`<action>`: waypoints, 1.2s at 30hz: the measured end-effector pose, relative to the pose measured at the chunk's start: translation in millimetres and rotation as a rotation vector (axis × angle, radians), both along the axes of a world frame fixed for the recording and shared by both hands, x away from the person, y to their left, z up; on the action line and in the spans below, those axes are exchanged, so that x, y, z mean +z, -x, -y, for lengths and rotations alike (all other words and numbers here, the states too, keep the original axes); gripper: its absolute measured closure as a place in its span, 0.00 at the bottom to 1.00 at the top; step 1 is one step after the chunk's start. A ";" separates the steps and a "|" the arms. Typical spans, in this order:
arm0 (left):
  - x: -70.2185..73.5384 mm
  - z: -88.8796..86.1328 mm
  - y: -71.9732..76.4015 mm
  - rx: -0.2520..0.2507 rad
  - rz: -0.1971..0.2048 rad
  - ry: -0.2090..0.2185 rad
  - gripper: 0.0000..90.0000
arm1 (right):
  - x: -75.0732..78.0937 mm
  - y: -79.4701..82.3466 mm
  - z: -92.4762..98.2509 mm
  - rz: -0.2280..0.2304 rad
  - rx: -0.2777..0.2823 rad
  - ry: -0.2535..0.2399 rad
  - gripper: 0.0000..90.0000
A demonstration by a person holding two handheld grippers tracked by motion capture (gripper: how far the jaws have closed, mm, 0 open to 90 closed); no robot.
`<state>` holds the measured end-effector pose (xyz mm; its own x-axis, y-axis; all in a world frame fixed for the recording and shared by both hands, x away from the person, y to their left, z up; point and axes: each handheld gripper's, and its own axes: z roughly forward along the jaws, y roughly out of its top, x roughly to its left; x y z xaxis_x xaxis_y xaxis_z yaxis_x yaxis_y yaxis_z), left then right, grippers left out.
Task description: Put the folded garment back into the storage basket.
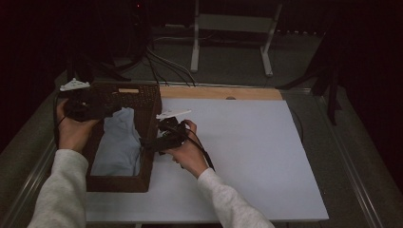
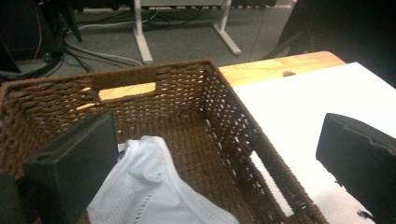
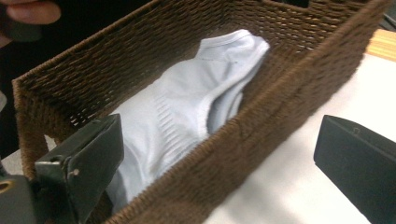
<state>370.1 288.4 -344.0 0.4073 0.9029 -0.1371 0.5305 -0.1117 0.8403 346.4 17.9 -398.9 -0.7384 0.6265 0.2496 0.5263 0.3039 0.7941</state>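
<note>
Dim room, white worktop (image 1: 247,156): on its left part stands a brown wicker basket (image 1: 147,102), and a pale blue garment (image 1: 119,142) lies crumpled inside it. I hold my right tongs (image 1: 148,144) wide open at the basket's right wall, gripping nothing. I hold my left tongs (image 1: 97,110) over the basket's far left corner, open and empty too.

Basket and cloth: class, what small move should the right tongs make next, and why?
Probably draw the right tongs back from the basket. The cloth already lies inside it, and the jaws stand open astride the basket's near wall with nothing gripped, so the placing looks done.
</note>
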 end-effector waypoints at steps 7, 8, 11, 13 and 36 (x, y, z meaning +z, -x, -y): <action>-1.4 10.4 9.3 -0.032 0.041 0.021 0.00 | 1.0 -2.3 17.6 0.030 -0.020 0.008 0.00; -1.7 11.3 10.3 -0.038 0.045 0.024 0.00 | 1.3 -2.3 20.7 0.035 -0.023 0.010 0.00; -4.3 16.5 14.5 -0.054 0.064 0.027 0.00 | 1.5 -2.7 27.8 0.039 -0.029 0.007 0.00; -6.9 20.5 17.1 -0.067 0.068 0.018 0.00 | 0.5 -3.5 34.0 0.037 -0.031 0.007 0.00; -33.7 44.8 44.5 -0.100 0.071 0.025 0.00 | -13.7 -2.4 85.7 0.033 -0.075 0.026 0.00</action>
<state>325.7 243.7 -377.7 0.5047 0.8540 -0.1264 0.4564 -0.1397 0.8787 348.8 -67.8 -412.6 -0.6965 0.6864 0.2093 0.5224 0.2851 0.8036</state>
